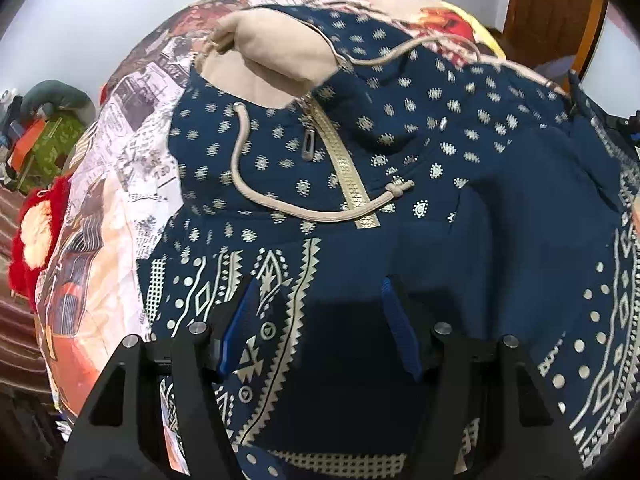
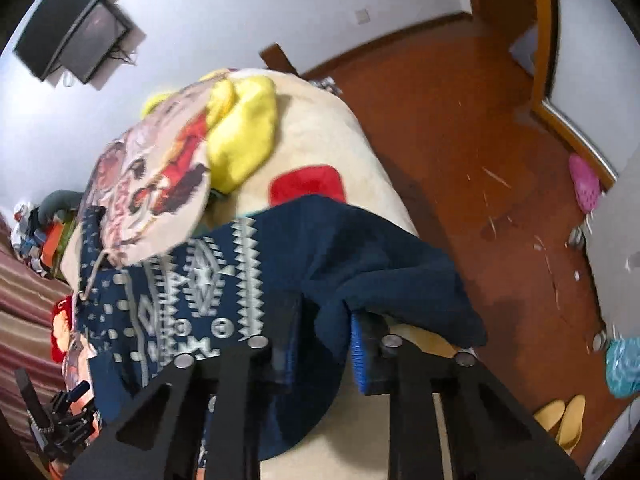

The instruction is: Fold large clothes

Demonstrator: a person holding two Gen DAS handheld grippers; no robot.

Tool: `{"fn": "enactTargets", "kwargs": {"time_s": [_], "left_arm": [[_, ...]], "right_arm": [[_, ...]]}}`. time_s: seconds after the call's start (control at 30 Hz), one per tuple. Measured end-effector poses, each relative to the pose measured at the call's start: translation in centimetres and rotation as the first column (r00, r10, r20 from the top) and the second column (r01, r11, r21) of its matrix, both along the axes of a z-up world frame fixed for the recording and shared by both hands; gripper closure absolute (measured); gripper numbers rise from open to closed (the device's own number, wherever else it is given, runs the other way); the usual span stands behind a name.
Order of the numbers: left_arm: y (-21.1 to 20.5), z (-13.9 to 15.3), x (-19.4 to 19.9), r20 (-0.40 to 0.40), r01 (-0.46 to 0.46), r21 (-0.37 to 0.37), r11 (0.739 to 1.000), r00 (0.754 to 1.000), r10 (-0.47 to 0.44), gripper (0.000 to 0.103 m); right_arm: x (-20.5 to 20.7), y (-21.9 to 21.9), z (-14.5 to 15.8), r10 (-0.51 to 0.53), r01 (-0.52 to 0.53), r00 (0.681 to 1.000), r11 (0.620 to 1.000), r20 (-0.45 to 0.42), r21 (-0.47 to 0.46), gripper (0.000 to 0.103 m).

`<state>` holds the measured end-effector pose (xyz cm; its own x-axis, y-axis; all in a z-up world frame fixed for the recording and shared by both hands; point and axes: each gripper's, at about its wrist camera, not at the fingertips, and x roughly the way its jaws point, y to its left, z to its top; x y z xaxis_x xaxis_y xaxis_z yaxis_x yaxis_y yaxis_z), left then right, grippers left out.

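Clutter of bright things (image 1: 40, 140) sits heaped at the far left edge beside the bed, too small and blurred to tell what holds what. Next comes the bed (image 1: 120, 184), covered in a newsprint-pattern sheet, and across it lies the hoodie (image 1: 320, 168), navy with cream dots and geometric bands, zip side up. Its beige-lined hood (image 1: 264, 60) points toward the far wall, and a beige drawstring (image 1: 256, 196) loops over the chest and crosses the zip (image 1: 348, 176).

Low in the left wrist view, the left gripper (image 1: 320, 320) tilts steeply down over the patterned lower front of the hoodie. Its jaws stand apart with blue pads bare; cloth lies under the gap and nothing is pinched between them.

In the right wrist view, the right gripper (image 2: 324, 344) also angles downward, at the bed's edge above the wooden floor (image 2: 460, 160). Its jaws are drawn narrow on a bunched fold of the hoodie's plain navy cloth, which drapes over the fingers. A yellow plush (image 2: 244, 128) lies further up the bed.
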<state>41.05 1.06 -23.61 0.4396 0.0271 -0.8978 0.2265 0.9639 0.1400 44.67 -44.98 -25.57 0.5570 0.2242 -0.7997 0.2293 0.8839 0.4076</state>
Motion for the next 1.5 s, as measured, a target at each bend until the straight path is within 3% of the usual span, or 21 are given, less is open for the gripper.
{"fn": "enactTargets", "kwargs": {"time_s": [0.27,0.47,0.6,0.77,0.93,1.0,1.07,1.27,1.37,1.5], "left_arm": [[2.3,2.7,-1.3,0.063,-0.052,-0.058,0.997,0.996,0.056,0.041],[4.5,4.2,-3.2,0.1,-0.069,-0.077,0.995,0.992,0.077,0.041],[6.0,4.7,-4.7,0.109,-0.08,-0.082,0.993,0.99,0.089,0.041],[7.6,4.5,-6.4,0.099,-0.094,-0.096,0.991,0.99,0.103,0.041],[8.2,4.0,-7.5,0.074,-0.1,-0.1,0.99,0.991,0.108,0.041],[8.0,4.1,-7.5,0.072,-0.099,-0.106,0.989,0.992,0.107,0.041],[7.6,4.4,-7.5,0.074,-0.093,-0.114,0.989,0.992,0.102,0.041],[4.0,6.7,-6.3,0.102,-0.03,-0.138,0.99,0.994,0.045,0.041],[0.9,8.4,-5.1,0.116,0.032,-0.172,0.984,0.993,-0.012,0.041],[-4.9,9.9,-3.2,0.122,0.138,-0.19,0.972,0.986,-0.116,0.041]], "right_arm": [[-1.2,4.7,6.5,0.094,-0.098,0.978,0.995,0.184,0.016,0.091],[-2.7,12.9,11.8,0.252,-0.263,0.919,0.965,0.302,-0.004,0.093],[-3.5,18.6,13.1,0.343,-0.371,0.877,0.929,0.336,0.019,0.093],[-3.8,25.8,10.1,0.48,-0.486,0.85,0.873,0.216,-0.029,0.092],[-3.9,28.2,4.6,0.516,-0.516,0.856,0.856,-0.039,-0.005,0.092],[-3.4,28.3,1.5,0.515,-0.52,0.832,0.854,-0.204,0.036,0.092],[-3.2,27.8,-0.6,0.507,-0.509,0.816,0.858,-0.279,0.072,0.092],[-4.1,25.0,0.4,0.521,-0.481,0.82,0.852,-0.236,0.209,0.092],[-5.0,23.8,2.0,0.52,-0.496,0.831,0.854,-0.196,0.158,0.092],[-6.8,21.0,4.7,0.503,-0.505,0.854,0.863,-0.13,0.022,0.092]]}}
